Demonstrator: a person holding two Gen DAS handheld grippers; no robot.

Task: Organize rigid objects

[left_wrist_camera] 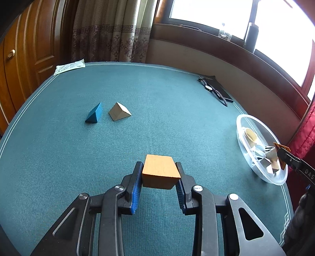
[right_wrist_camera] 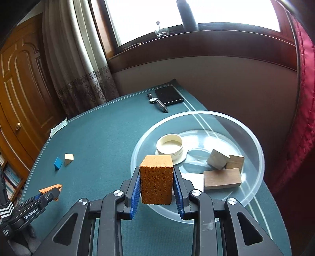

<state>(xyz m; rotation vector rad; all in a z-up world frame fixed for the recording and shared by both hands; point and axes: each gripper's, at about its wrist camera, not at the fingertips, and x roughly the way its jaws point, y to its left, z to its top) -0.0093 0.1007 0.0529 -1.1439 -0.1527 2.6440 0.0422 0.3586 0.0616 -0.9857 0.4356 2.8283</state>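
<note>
Right wrist view only — bowl (right_wrist_camera: 254,137) interior, right gripper (right_wrist_camera: 157,178) clamping orange block (right_wrist_camera: 156,181), left gripper (left_wrist_camera: 159,173) clamping orange wedge (left_wrist_camera: 160,170).

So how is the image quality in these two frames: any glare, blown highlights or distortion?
Left wrist view: the window is blown out white and the table edge bows from fisheye. Right wrist view: the window is also overexposed, and the clear bowl rim carries soft reflections; the blocks stay sharp.

Bright daylight comes from the blown-out white window (right_wrist_camera: 177,17) behind the green felt table (left_wrist_camera: 157,110). Both views are sharp in the middle, strongly curved at edges, with dark corners.
</note>
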